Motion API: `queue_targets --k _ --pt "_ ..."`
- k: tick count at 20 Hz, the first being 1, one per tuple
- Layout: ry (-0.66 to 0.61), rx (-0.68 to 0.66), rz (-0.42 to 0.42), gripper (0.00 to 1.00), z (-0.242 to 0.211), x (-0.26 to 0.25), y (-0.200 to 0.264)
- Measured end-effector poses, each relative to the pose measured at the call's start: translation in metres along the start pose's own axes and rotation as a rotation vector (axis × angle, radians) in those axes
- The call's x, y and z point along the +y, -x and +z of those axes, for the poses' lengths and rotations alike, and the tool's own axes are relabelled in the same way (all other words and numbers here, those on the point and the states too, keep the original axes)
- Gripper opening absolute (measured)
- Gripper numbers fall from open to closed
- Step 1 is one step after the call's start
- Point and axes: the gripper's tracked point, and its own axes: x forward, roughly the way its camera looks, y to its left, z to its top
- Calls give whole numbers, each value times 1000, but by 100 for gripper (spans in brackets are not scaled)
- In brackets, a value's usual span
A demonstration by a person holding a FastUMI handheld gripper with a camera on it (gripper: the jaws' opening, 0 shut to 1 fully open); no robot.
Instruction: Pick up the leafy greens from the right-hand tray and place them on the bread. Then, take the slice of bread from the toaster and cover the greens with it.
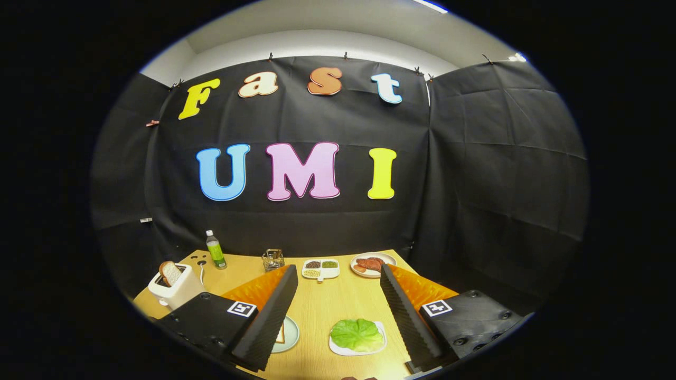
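My tool [338, 316]: fingers spread wide, holding nothing, raised over near surface [317, 306] edge. Leafy greens [357, 333] on right-hand tray [342, 349], between fingers, bare wood around. Plate with bread [285, 334] partly behind left finger. Toaster [174, 287] with slice [170, 272] at left edge. Far: bottle [215, 249], wire holder [273, 259], divided dish [320, 268], meat plate [373, 264].

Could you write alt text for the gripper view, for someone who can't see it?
The gripper hangs open above a wooden table, a green lettuce leaf on a white tray between its fingers. Beyond them stand a white toaster holding a bread slice, and a green bottle.
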Motion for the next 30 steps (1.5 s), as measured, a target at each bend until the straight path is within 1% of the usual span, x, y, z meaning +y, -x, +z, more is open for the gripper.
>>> queue_targets --k 7,11,14,17,20,23,30 --pt "-14 25 26 98 5 -16 -23" --pt "-25 85 20 98 -13 -28 -40" --pt "-36 132 31 98 -26 -31 -50" --pt "-25 173 44 98 -44 -32 -60" --pt "-15 263 60 98 -75 -33 -71" --pt "-38 345 67 98 -103 -35 -78" --pt "-5 519 83 98 -172 -48 -97"
